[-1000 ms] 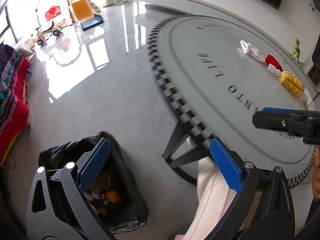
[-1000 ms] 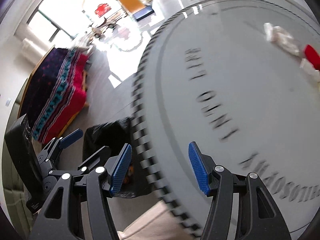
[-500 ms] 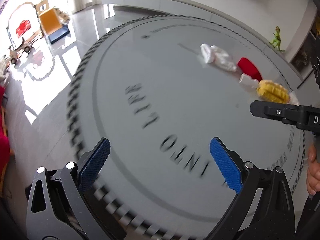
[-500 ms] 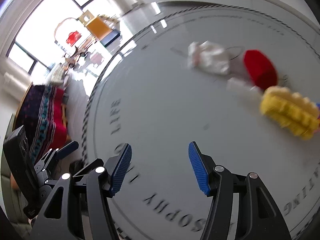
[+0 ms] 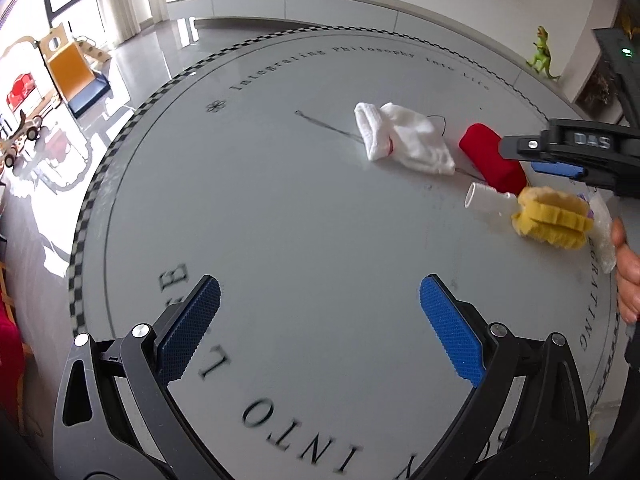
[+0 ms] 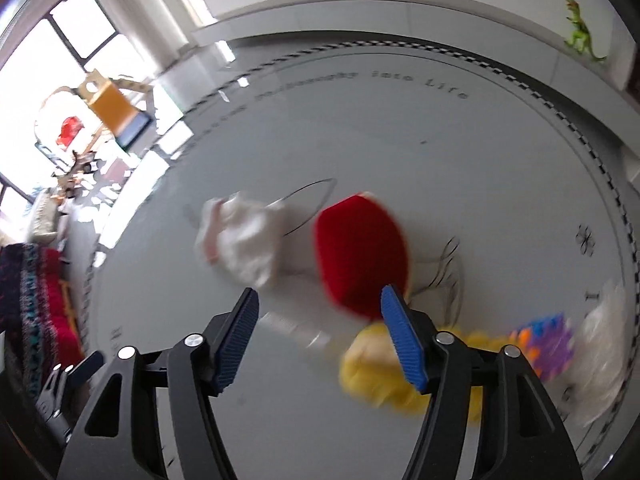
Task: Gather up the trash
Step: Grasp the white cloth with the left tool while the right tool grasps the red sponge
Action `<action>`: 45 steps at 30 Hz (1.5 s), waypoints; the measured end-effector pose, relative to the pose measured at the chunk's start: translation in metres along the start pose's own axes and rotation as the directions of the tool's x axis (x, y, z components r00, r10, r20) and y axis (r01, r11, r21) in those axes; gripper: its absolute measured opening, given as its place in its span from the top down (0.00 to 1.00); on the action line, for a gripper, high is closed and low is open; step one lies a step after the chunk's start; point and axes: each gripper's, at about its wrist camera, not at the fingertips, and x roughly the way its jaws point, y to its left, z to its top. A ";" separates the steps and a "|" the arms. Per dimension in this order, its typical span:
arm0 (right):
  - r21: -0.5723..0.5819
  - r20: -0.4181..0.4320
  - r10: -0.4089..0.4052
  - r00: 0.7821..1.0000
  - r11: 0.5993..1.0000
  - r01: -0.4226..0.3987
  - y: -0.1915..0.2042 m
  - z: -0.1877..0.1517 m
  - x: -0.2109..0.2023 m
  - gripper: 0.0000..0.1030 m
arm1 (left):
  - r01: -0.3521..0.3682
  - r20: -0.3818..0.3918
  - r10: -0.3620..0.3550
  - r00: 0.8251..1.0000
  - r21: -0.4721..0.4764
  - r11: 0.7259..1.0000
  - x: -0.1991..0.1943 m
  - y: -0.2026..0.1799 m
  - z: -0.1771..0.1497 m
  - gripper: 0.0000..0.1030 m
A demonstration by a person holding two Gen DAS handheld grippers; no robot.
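Lying mid-worktop, the red block looks soft, light and compressible; grip across its narrow sides. Right tongs, jaws just widening, hover empty before it. Left tongs stand apart, empty.

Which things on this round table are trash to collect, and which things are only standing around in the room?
Likely trash:
white cloth
red block
white tube
yellow sponge

Only standing around:
green toy dinosaur
orange play slide
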 end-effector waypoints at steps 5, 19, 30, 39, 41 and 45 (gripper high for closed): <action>0.034 -0.070 -0.024 0.997 0.999 0.026 -0.014 0.011 0.028 0.33 | 0.010 -0.013 -0.010 1.000 0.026 1.000 0.013 -0.010 0.014 0.06; 0.038 -0.026 -0.011 1.000 0.999 0.012 -0.031 0.028 0.038 0.53 | 0.041 0.001 -0.041 0.999 0.004 0.999 0.036 -0.028 0.059 0.06; 0.068 -0.023 -0.001 1.000 0.998 0.002 -0.048 0.015 0.027 0.52 | -0.014 -0.023 0.015 1.000 0.038 0.999 0.085 -0.062 0.098 0.06; 0.060 -0.023 -0.007 1.000 0.998 0.009 -0.048 0.008 0.020 0.52 | 0.081 0.027 -0.085 0.996 0.132 0.988 0.073 -0.067 0.084 0.66; 0.061 -0.018 -0.007 1.000 0.998 0.008 -0.046 0.007 0.015 0.52 | 0.098 0.024 -0.103 0.994 0.158 0.983 0.068 -0.071 0.076 0.69; 0.059 -0.007 0.004 1.000 0.998 -0.004 -0.035 0.003 0.002 0.52 | 0.127 0.015 -0.131 0.991 0.144 0.981 0.057 -0.063 0.058 0.71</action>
